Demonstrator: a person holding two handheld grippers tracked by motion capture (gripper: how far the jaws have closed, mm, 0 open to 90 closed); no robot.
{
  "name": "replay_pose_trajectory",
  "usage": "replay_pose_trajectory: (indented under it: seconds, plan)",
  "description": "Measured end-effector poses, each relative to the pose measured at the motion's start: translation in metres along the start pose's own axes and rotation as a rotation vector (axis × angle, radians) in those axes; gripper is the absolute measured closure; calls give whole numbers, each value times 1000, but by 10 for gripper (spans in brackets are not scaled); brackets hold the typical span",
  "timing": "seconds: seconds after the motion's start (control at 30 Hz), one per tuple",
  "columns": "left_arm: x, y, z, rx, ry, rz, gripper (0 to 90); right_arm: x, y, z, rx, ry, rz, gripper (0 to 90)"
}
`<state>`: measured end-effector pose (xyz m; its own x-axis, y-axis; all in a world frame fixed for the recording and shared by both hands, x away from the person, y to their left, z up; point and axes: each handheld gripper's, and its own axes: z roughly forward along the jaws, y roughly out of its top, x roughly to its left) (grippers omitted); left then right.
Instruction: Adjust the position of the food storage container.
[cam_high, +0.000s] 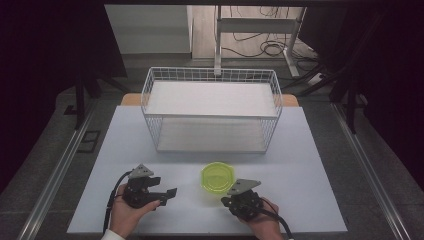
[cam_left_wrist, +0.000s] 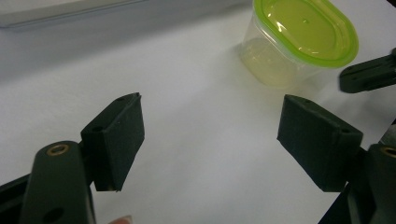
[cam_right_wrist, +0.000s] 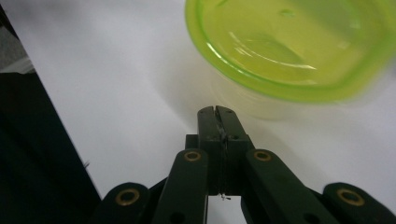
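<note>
The green-lidded container (cam_high: 217, 177) stands near the tabletop's (cam_high: 310, 175) near edge, bare surface around it; the right gripper (cam_high: 229, 192), jaws closed on nothing, sits just beside it; the left gripper (cam_high: 168, 196), jaws wide open, rests apart; the wire basket (cam_high: 212, 107) occupies the far side.

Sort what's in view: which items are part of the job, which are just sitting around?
In play:
- green-lidded clear container
- right tool, shut, tips just short of the container
- left tool, open, nothing between its jaws

Idle:
- white wire basket, at the table's far side
- white table
</note>
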<state>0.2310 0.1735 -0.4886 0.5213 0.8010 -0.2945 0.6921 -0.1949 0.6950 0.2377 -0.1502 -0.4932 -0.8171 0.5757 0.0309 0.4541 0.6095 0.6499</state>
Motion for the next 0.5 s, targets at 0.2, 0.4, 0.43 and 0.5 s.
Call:
replay_pose_trajectory:
  seconds: [0.2,0.4,0.43,0.5]
  plan:
    - [3,1,-3,-10,0,-16,223,-24,-13,-30,-67,17,77,755]
    - [-1,2,-4,-23,-7,-19,223,-45,-20,-42,-174,10,213,402]
    - [-2,3,-4,-23,-9,-16,223,-47,-20,-42,-183,11,227,379]
    - [-2,3,-4,-24,-12,-15,223,-49,-20,-43,-189,14,240,361]
